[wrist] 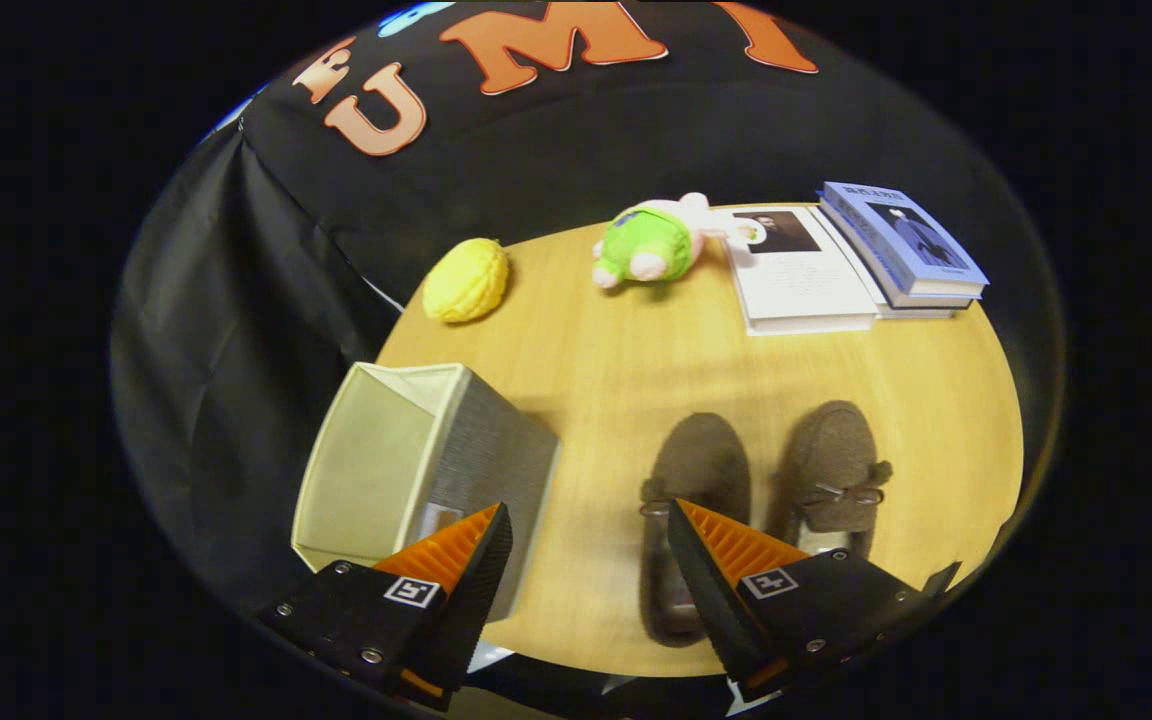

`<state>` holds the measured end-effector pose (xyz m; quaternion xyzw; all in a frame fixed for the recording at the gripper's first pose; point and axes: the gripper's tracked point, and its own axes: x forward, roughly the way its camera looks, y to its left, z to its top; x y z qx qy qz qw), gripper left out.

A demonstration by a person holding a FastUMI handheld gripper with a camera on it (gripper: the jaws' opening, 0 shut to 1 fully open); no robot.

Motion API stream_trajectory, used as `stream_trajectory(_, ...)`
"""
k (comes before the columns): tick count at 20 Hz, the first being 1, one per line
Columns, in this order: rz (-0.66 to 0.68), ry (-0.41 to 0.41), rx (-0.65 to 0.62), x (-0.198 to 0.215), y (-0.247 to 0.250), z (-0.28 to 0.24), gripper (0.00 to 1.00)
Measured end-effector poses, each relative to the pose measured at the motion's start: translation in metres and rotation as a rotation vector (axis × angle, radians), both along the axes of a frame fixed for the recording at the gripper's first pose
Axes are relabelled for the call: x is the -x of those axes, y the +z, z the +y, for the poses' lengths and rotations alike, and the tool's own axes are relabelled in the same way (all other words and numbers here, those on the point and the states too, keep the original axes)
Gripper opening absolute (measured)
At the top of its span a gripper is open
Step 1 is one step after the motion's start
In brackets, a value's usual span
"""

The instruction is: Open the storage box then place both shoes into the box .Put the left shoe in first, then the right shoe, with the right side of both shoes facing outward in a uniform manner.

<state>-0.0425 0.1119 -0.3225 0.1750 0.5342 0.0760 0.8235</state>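
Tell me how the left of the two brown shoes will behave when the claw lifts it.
The left shoe looks like a soft, fuzzy loafer, so its upper will probably give under a pinch. Its low, flat shape suggests it will not roll, though it may droop at the toe if lifted by the heel. The claw is open above the table, its right finger over that shoe.

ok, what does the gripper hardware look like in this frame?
The gripper has two wedge-shaped jaws with ribbed inner faces, tapering to points. Each sits on a dark block mount with visible screws and a square black-and-white fiducial tag. No cables visible.
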Motion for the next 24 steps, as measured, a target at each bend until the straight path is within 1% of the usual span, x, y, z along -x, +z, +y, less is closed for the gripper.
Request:
stream_trajectory(3,0.030,0.023,0.080,0.021,-0.026,-0.021,0.91)
stream_trajectory(5,0.025,0.027,0.115,0.024,-0.042,-0.030,0.87)
stream_trajectory(8,0.033,0.027,0.175,0.028,-0.065,-0.042,0.80)
stream_trajectory(11,0.049,0.062,0.218,0.033,-0.086,-0.047,0.72)
stream_trajectory(12,0.053,0.073,0.235,0.034,-0.090,-0.047,0.65)
stream_trajectory(13,0.049,0.076,0.264,0.032,-0.094,-0.050,0.62)
stream_trajectory(16,0.051,0.096,0.293,0.023,-0.109,-0.049,0.45)
stream_trajectory(18,0.060,0.098,0.324,0.017,-0.116,-0.053,0.37)
stream_trajectory(20,0.084,0.073,0.312,0.015,-0.121,-0.051,0.27)
stream_trajectory(21,0.087,0.053,0.311,0.012,-0.121,-0.053,0.24)
stream_trajectory(23,0.100,0.008,0.300,0.010,-0.122,-0.058,0.14)
stream_trajectory(24,0.105,-0.023,0.276,0.009,-0.120,-0.058,0.06)
